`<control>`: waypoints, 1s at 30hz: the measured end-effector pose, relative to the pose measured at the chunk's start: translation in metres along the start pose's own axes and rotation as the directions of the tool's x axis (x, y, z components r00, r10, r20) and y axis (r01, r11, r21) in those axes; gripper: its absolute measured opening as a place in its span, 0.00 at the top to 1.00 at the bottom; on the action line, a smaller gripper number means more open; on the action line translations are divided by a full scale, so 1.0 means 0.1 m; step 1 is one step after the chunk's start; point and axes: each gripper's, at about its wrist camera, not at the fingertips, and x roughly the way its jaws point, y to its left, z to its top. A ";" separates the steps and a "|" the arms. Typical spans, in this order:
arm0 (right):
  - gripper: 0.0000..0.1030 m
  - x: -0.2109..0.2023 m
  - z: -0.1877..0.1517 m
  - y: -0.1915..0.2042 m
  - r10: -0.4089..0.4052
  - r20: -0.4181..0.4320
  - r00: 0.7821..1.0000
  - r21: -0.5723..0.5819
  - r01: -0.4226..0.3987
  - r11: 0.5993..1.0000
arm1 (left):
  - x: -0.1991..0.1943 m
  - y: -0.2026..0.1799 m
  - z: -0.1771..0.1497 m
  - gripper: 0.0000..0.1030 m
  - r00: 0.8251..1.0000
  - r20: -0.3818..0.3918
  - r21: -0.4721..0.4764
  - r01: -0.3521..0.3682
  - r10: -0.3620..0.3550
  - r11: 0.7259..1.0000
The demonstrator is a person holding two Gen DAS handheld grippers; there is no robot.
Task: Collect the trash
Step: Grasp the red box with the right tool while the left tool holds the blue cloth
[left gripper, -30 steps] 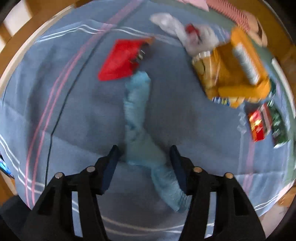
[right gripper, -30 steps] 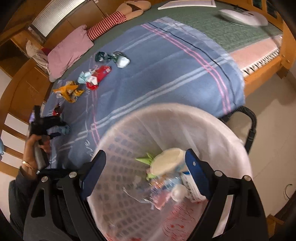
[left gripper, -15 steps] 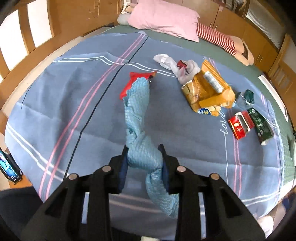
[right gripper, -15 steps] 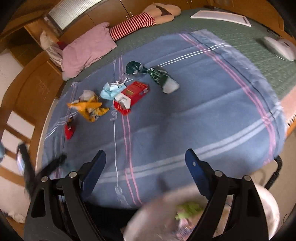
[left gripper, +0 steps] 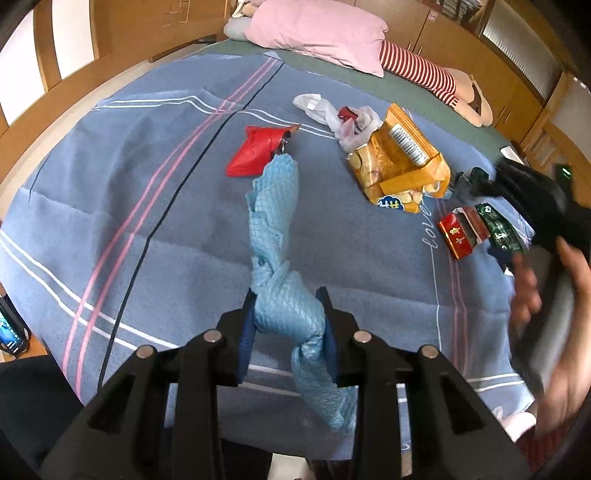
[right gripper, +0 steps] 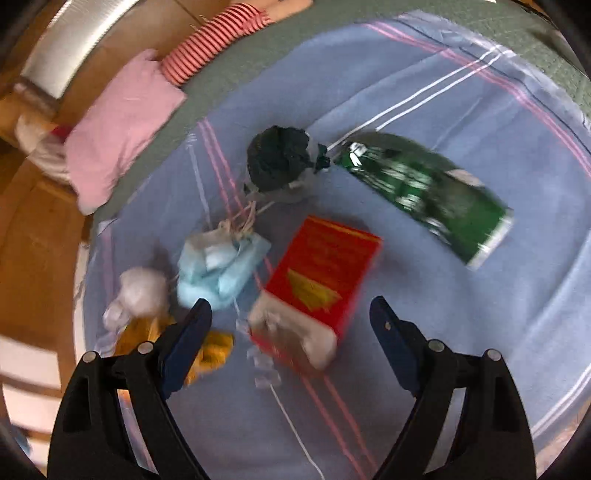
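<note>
Right gripper swung off the bin, now over red box, jaws wide | left gripper pinching blue cloth

Bed's blue striped blanket; red wrapper, orange snack bag, red box, green packet

one blue cloth, one red box, one green wrapper, one pink pillow

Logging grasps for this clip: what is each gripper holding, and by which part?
Left gripper pinches the twisted blue cloth near its lower-middle. Right gripper is open, holding nothing.
</note>
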 end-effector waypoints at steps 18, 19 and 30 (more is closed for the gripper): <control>0.37 -0.36 -0.62 0.02 -0.078 -0.036 0.996 -0.444 0.054 0.894 | 0.05 -0.03 0.02 0.69 1.000 0.003 -0.010 -0.003 0.003 1.000; 0.37 -0.45 -0.70 -0.01 -0.077 -0.029 0.997 -0.463 0.055 0.885 | 0.03 -0.04 0.02 0.69 1.000 0.014 -0.002 -0.005 0.005 1.000; 0.33 -0.54 -1.24 -0.16 -0.121 -0.087 0.989 -0.590 0.046 0.806 | 0.00 -0.09 0.01 0.69 1.000 0.029 0.030 -0.007 0.006 1.000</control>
